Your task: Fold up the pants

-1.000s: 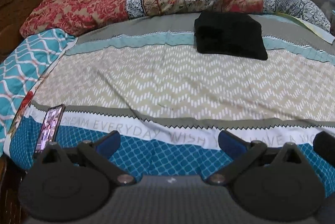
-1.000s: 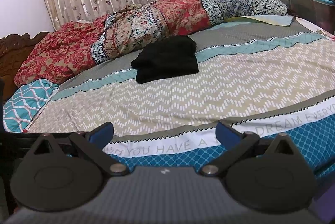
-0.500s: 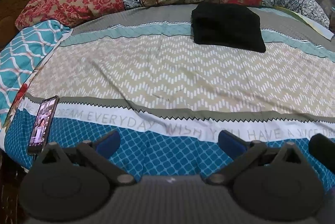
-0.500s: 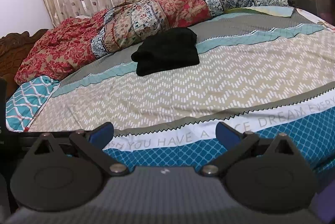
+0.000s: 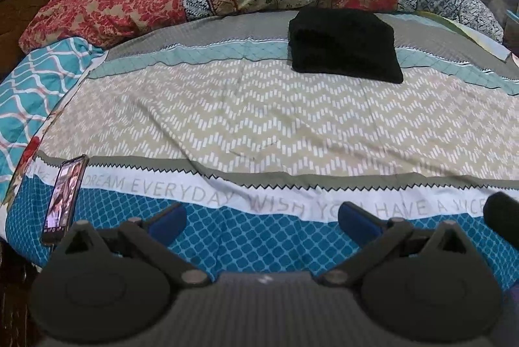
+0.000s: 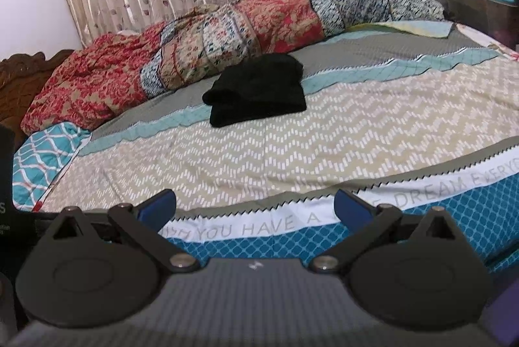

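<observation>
Left gripper (image 5: pixel 261 215): fingers wide apart, nothing held, low over the bed's (image 5: pixel 259 126) near edge. A phone (image 5: pixel 63 197) lies just left of it (easy to knock off w/ a careless swing). The black pants (image 5: pixel 343 46), already a folded bundle, sit far ahead & slightly right. Right gripper (image 6: pixel 254 205): also fully spread, empty; pants (image 6: pixel 259 93) well ahead. Risk: a grab at the top layer only could undo the fold.
</observation>
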Action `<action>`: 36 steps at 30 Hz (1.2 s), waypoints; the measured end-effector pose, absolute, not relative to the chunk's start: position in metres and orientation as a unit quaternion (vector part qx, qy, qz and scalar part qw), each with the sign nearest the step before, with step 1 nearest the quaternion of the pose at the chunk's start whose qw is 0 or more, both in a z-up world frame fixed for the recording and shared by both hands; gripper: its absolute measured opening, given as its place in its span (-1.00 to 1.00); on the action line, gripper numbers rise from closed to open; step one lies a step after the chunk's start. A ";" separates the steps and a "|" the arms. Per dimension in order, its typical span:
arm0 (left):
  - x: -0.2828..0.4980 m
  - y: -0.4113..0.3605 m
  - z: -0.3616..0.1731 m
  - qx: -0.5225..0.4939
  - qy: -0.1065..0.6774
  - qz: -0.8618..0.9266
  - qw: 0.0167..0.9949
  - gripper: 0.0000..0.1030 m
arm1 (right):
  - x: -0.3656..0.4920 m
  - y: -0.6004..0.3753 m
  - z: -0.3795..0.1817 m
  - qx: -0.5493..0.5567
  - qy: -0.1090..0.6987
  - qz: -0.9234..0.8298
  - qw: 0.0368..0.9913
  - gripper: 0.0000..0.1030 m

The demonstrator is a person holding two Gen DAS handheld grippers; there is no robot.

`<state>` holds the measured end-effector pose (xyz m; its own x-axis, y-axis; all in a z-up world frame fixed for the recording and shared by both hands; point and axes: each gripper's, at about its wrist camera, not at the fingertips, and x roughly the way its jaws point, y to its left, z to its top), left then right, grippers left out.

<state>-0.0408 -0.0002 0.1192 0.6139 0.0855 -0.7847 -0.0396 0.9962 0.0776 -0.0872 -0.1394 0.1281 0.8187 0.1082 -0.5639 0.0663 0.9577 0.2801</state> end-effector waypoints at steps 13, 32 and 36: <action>-0.045 -0.010 0.131 0.035 0.415 0.013 0.909 1.00 | -0.091 -0.146 0.141 0.148 0.288 0.000 0.946 1.00; -0.042 -0.007 0.133 0.041 0.414 0.025 0.909 1.00 | -0.090 -0.143 0.140 0.161 0.302 0.007 0.940 1.00; -0.041 -0.009 0.131 0.045 0.418 0.023 0.907 1.00 | -0.091 -0.146 0.139 0.165 0.304 0.005 0.938 1.00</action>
